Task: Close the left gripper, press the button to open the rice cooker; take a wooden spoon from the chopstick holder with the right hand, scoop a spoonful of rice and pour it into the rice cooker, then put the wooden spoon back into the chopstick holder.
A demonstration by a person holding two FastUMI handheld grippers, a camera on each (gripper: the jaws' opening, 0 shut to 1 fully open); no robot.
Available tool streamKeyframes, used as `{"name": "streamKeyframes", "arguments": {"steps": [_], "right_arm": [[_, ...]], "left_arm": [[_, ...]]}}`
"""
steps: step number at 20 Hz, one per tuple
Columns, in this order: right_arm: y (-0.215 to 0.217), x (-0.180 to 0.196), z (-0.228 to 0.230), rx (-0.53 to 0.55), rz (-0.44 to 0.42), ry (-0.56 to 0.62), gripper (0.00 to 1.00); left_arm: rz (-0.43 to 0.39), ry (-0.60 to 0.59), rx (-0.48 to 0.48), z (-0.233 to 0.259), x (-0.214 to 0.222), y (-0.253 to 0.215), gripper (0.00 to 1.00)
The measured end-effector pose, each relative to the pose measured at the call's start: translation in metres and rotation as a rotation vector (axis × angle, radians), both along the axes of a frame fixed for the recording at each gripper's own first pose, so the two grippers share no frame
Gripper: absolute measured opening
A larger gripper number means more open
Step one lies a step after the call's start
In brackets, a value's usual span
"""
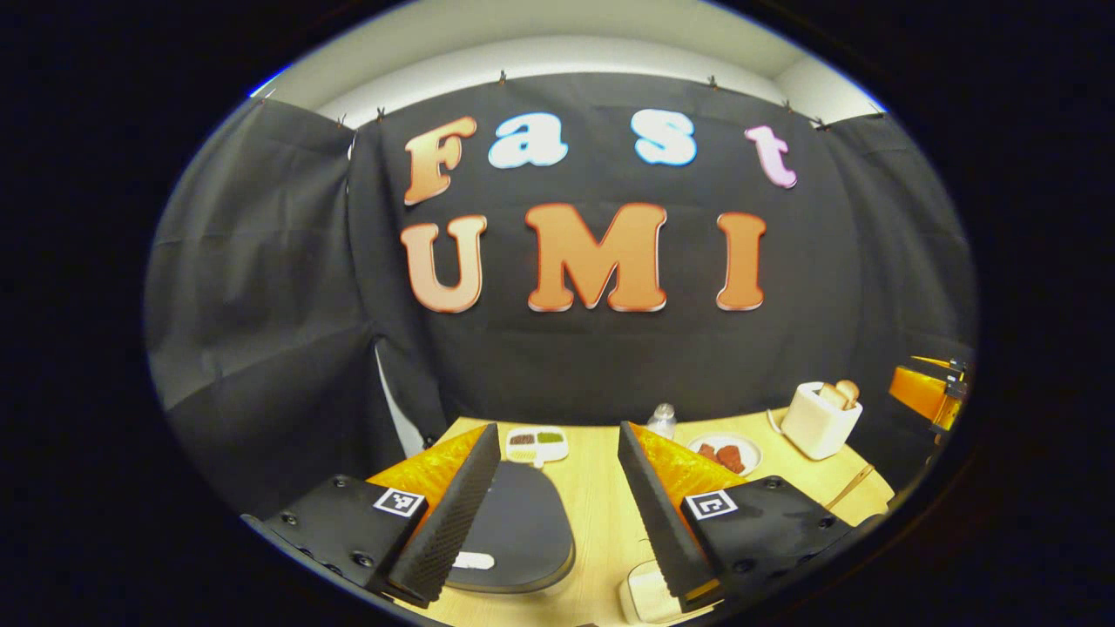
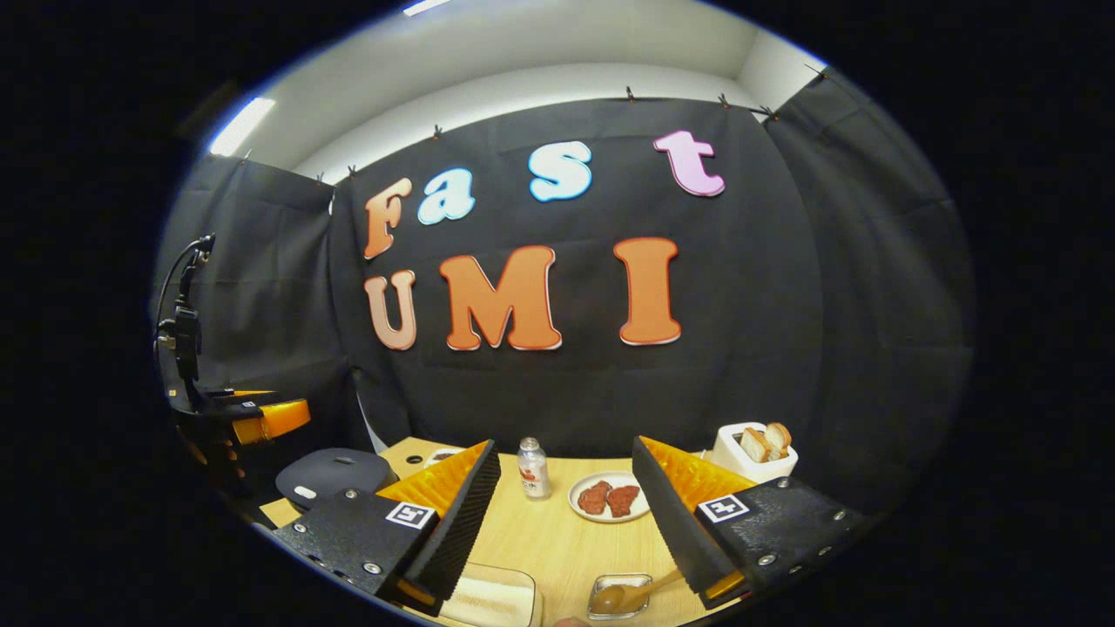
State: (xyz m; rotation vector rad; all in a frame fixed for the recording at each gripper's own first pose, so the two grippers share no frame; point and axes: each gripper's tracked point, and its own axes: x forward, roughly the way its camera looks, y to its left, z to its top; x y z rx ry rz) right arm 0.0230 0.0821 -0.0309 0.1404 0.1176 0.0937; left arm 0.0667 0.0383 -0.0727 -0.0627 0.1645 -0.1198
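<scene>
Nothing's done yet: the rice cooker (image 1: pixel 510 531) sits lid down right under the left gripper (image 1: pixel 557 514), jaws spread wide. Right gripper (image 2: pixel 566 522) is spread and empty too, wooden spoon (image 2: pixel 631 595) resting in a small holder below it, so everything's left

Recording booth: black cloth wall (image 2: pixel 784 348) behind wooden table (image 2: pixel 557 540).

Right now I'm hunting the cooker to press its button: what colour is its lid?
Dark grey, matte; the rice cooker lid shows best in the left gripper view.
</scene>
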Motion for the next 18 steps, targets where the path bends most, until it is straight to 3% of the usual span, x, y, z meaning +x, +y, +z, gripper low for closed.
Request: {"name": "streamKeyframes", "arguments": {"steps": [2,3,4,6,8,9,10,17,18], "right_arm": [[0.012,-0.002,0.005,-0.005,0.023,-0.025,0.94],[0.017,-0.004,0.005,-0.006,0.032,-0.026,1.0],[0.02,-0.004,0.004,-0.005,0.037,-0.024,0.94],[0.026,-0.005,0.002,-0.011,0.049,-0.024,1.0],[0.029,-0.007,-0.002,-0.035,0.074,-0.019,0.94],[0.028,-0.008,-0.003,-0.045,0.076,-0.014,0.87],[0.028,-0.008,-0.001,-0.056,0.074,-0.019,0.94],[0.017,-0.003,0.007,-0.067,0.04,-0.042,0.94],[0.015,-0.002,0.008,-0.075,0.037,-0.045,1.0]], "left_arm": [[-0.037,-0.023,-0.052,-0.001,-0.009,-0.015,0.93],[-0.046,-0.025,-0.048,-0.005,-0.016,-0.016,0.96],[-0.038,-0.031,-0.041,-0.005,-0.018,-0.015,0.95],[-0.052,-0.028,-0.037,0.003,-0.015,-0.031,0.95],[-0.057,-0.033,-0.009,0.003,-0.015,-0.029,0.94],[-0.058,-0.045,-0.005,0.007,-0.013,-0.028,0.94],[-0.058,-0.05,-0.002,0.009,-0.014,-0.028,0.93],[-0.022,-0.137,0.048,0.026,-0.011,-0.02,0.93],[-0.019,-0.142,0.052,0.027,-0.012,-0.02,0.93]]}}
